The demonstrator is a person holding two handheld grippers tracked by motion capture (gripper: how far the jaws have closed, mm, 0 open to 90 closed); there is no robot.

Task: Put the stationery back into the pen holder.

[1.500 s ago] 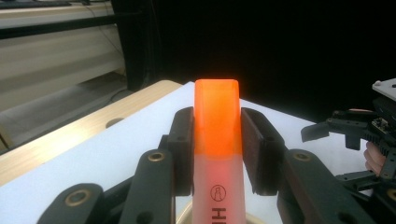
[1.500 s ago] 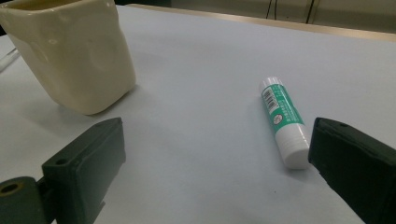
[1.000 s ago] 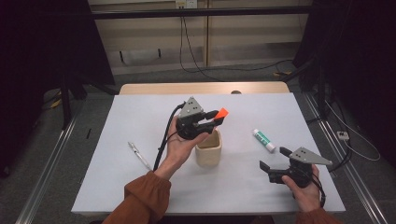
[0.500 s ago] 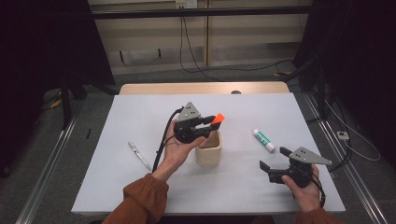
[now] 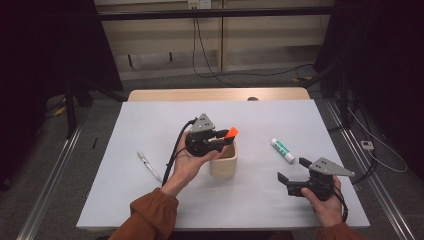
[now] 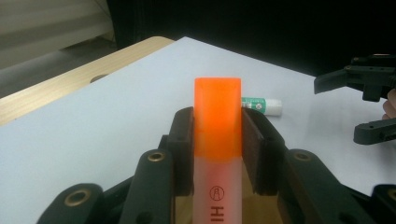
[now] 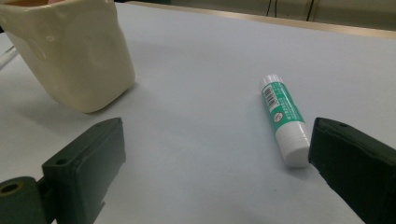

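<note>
My left gripper is shut on a highlighter with an orange cap and a translucent white body. It holds the marker level, just above the rim of a cream cup at the table's middle, with the orange cap pointing right. In the left gripper view both pads press on the marker's sides. My right gripper rests low at the front right, open, with nothing between its jaws. A green-and-white glue stick lies on the table just beyond its right jaw.
A thin pen lies on the white table left of the hand that holds the marker. The cup stands to the left ahead of the right gripper. The table's wooden far edge runs along the back.
The left gripper and the highlighter have sunk a little toward the cup's rim. The right gripper has kept still.
</note>
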